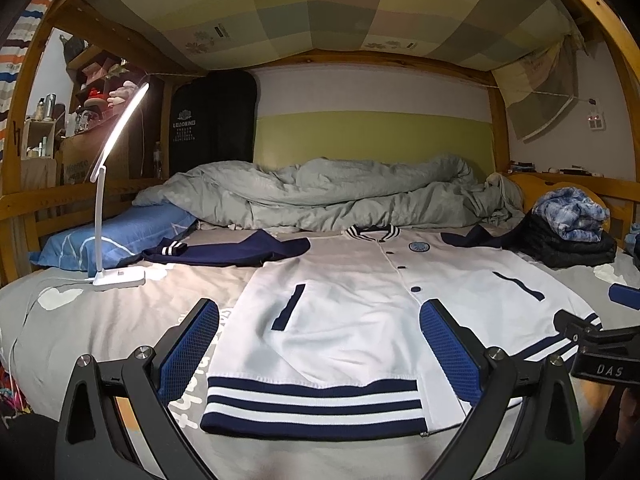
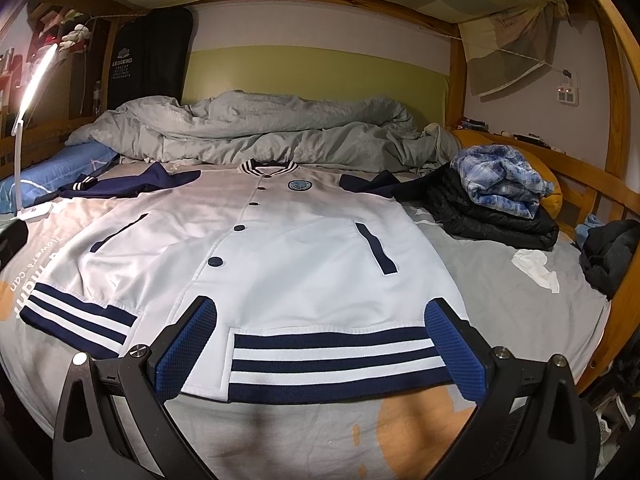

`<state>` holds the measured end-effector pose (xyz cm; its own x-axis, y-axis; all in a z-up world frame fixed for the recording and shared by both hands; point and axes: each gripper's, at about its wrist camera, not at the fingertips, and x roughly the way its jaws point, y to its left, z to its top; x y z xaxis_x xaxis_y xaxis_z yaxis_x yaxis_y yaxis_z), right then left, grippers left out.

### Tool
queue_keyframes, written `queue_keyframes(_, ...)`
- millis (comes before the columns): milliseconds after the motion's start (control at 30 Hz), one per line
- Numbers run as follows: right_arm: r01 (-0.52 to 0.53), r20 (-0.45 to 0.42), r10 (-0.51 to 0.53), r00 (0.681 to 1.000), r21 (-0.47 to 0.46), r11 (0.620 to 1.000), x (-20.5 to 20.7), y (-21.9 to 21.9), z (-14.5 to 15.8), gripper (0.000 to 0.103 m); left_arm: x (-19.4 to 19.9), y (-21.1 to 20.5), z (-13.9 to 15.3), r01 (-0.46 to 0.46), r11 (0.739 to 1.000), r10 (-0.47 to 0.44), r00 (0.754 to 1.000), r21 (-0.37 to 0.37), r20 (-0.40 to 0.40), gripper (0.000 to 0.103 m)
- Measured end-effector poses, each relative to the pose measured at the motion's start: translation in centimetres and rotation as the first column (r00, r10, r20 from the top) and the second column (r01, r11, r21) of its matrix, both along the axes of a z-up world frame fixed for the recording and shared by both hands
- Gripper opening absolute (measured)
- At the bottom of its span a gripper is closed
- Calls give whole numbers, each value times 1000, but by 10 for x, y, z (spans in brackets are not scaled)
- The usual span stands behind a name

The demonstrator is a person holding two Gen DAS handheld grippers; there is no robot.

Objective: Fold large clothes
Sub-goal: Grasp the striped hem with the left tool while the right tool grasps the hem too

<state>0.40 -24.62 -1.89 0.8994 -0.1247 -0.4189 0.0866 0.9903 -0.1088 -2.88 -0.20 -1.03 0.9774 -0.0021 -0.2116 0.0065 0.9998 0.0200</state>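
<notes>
Items before you, left to right: lit desk lamp (image 1: 120, 184) on the bed (image 1: 100, 320); white varsity jacket (image 1: 344, 300), navy sleeves spread, buttoned, flat at mid-bed, striped hem nearest you; folded clothes pile (image 2: 500, 204) beyond its right side. Your left gripper (image 1: 320, 356) and right gripper (image 2: 318, 350) both hover over the hem, jaws wide apart, holding nothing.

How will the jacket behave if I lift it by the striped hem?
The jacket looks like soft knit, so it will probably droop from both grip points. The navy sleeves lie spread and would likely trail. The ribbed hem seems thicker, likely a firmer hold.
</notes>
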Motion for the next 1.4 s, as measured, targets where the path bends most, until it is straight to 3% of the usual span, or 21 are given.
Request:
queue_keyframes(100, -1, -5, 1, 1000, 18, 1000, -2, 0, -5, 103, 3, 0, -8, 18, 1000, -18, 999, 2, -29, 100)
queue_keyframes(167, 18, -1, -18, 1000, -1, 1000, -4, 3, -9, 103, 4, 2, -15, 20, 1000, -20, 999, 4, -46, 90)
queue_keyframes(267, 10, 22, -9, 1000, -37, 999, -10, 11, -16, 103, 7, 6, -30, 25, 1000, -26, 995, -17, -97, 85)
queue_keyframes(400, -27, -32, 30, 999, 71, 997, -10, 4, -31, 103, 7, 10, -51, 22, 996, -37, 983, -84, -179, 77)
queue_keyframes(467, -41, -60, 48, 997, 114, 993, -9, 1, -40, 101, 3, 6, -63, 10, 996, -28, 976, -83, -214, 76)
queue_keyframes(567, -44, -96, 58, 994, 144, 989, -11, -1, -51, 97, -3, 5, -80, 11, 989, -48, 965, -145, -259, 76)
queue_keyframes(700, -40, -147, 78, 986, 243, 969, -15, -8, -72, 92, -1, -6, -100, 42, 987, -91, 941, -154, -327, 76)
queue_keyframes(767, -47, -178, 100, 979, 281, 959, -9, -10, -77, 89, 8, -4, -110, 43, 976, -122, 918, -212, -378, 76)
queue_keyframes(867, -28, -217, 112, 970, 358, 933, 0, -18, -87, 88, 16, 8, -110, 37, 949, -160, 911, -313, -379, 76)
queue_keyframes(933, -2, -245, 117, 962, 426, 905, 7, -28, -95, 84, 23, 21, -109, 31, 904, -207, 905, -425, -372, 76)
queue_keyframes(1033, 16, -240, 128, 962, 518, 855, 13, -43, -98, 83, 32, 33, -105, 16, 859, -231, 905, -511, -359, 75)
queue_keyframes(1167, 28, -226, 115, 967, 546, 838, 17, -51, -95, 79, 47, 39, -98, -27, 873, -175, 914, -486, -365, 49)
queue_keyframes(1267, 45, -223, 82, 971, 511, 859, 20, -49, -90, 72, 58, 45, -98, -51, 879, -149, 916, -474, -374, 36)
queue_keyframes(1400, 72, -201, 8, 980, 387, 919, 26, -43, -80, 44, 64, 45, -93, -54, 894, -129, 920, -446, -371, 18)
